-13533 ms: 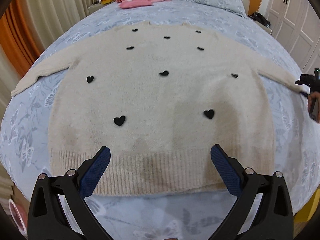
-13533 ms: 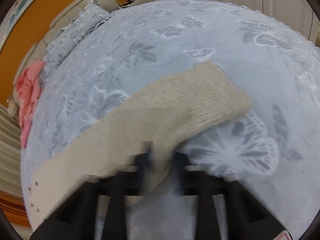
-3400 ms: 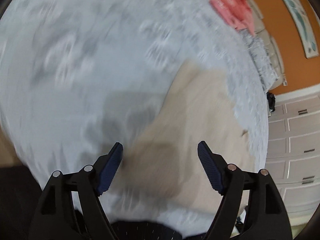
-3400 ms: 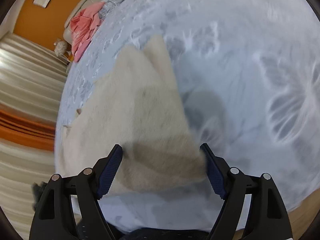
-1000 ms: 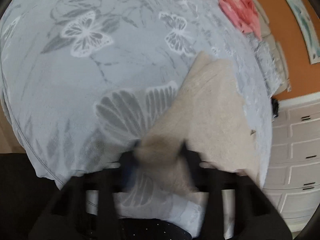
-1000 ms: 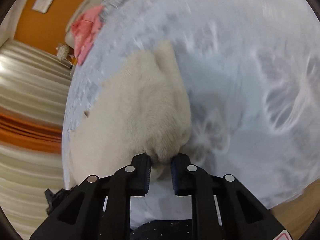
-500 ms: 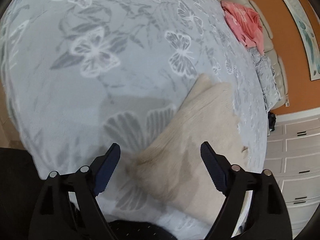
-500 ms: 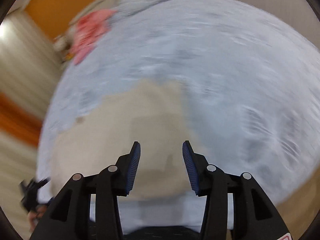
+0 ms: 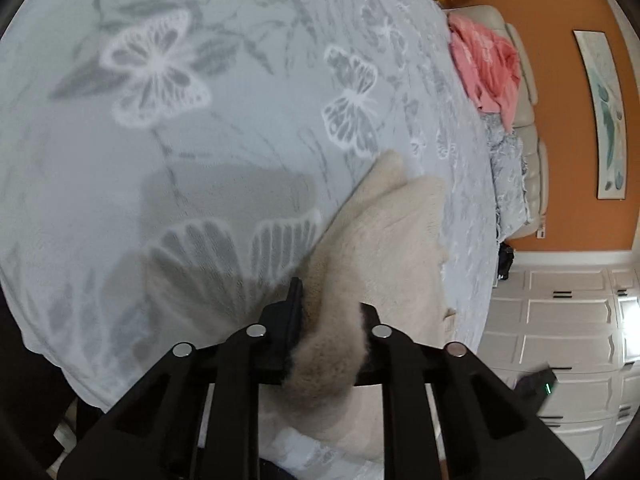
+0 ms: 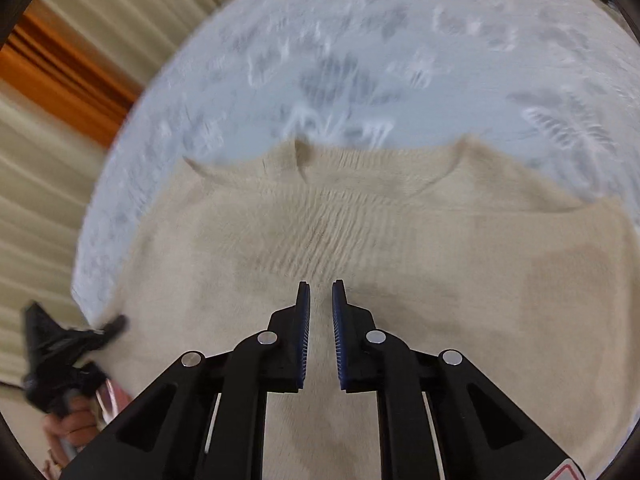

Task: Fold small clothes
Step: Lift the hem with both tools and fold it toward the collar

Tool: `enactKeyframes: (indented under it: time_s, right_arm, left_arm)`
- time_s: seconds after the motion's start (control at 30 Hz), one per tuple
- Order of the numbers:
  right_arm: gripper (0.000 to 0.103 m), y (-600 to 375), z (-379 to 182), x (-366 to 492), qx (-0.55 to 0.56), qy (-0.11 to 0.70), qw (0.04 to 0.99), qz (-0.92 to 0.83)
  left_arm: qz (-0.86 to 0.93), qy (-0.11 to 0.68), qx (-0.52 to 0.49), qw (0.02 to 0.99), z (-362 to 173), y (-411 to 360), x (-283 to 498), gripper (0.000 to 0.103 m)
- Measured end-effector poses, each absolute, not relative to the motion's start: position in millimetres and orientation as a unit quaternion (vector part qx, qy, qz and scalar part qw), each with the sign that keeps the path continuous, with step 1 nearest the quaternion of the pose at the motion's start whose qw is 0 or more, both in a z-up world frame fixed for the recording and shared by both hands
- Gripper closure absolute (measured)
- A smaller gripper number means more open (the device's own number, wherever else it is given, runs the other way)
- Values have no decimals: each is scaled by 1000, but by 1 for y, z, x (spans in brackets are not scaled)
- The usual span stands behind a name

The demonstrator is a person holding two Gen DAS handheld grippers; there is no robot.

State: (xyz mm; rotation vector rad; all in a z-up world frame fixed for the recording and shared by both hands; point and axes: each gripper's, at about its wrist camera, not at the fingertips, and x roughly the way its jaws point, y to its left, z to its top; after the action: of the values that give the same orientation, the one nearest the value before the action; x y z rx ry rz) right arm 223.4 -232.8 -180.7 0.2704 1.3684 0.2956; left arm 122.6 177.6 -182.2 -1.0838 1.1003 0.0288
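Left wrist view: the left gripper [image 9: 330, 312] pinches a bunched corner of the cream sweater [image 9: 384, 248], which lies on the butterfly bedspread [image 9: 160, 140] (pink clothes [image 9: 486, 68] far right). Right wrist view: the right gripper [image 10: 320, 312] hovers over the sweater's flat middle, fingers [image 10: 304, 320] narrowly parted, gripping nothing.

The cream knit sweater [image 10: 360, 240] lies spread on the bed [image 10: 360, 40], ribbed neckline at the far side, one bunched corner lifted at its left edge.
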Motion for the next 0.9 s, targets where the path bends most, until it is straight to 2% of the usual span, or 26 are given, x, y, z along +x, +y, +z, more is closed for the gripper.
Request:
enactKeyframes:
  time_s: [0.23, 0.4, 0.57, 0.73, 0.77, 0.83, 0.87, 0.9]
  right_arm:
    - [96, -220, -197, 231, 115, 641, 748, 128]
    - [97, -227, -204, 237, 145, 645, 739, 131]
    - [98, -222, -201, 233, 146, 638, 746, 125]
    - [95, -249, -197, 227, 215, 622, 737, 153]
    - [94, -263, -190, 221, 238, 609, 740, 158]
    - [73, -296, -171, 200, 259, 574, 764, 141]
    - [55, -319, -163, 183, 273, 555, 776, 128]
    - [52, -347, -157, 162, 292, 536, 784, 112]
  left_arm:
    - [-10, 485, -503, 715, -171, 180, 119, 90]
    - [-74, 456, -479, 746, -126, 156, 130, 91]
    - [-187, 421, -426, 778, -59, 87, 146, 91]
    - [-255, 425, -382, 780, -32, 5, 155, 91]
    - [-265, 432, -375, 776, -31, -12, 156, 91]
    - [-282, 445, -354, 773, -31, -45, 157, 91]
    - [-288, 449, -343, 773, -30, -58, 158, 91]
    - [-295, 453, -328, 774, -30, -72, 156, 91]
